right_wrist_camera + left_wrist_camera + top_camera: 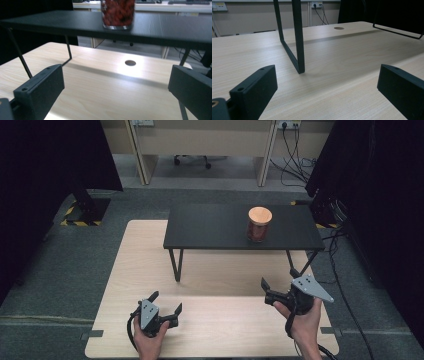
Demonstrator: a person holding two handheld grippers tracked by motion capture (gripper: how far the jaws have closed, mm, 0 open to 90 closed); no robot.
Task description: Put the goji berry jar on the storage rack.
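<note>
The jar (259, 224), upright on the black shelf (210, 227), is found at eleven o'clock from the nearer right gripper (278, 281); both it and the left gripper (165, 302) are held open, empty.

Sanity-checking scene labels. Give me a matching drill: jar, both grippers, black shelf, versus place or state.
Things:
1. jar
2. left gripper
3. right gripper
4. black shelf

Places or states:
A. open, low over the wooden table's near edge
B. stands on thin legs on the wooden table
C. on the shelf top, wooden lid on
D. open, raised, nearer the jar

Pairs: 1-C, 2-A, 3-D, 4-B
</note>
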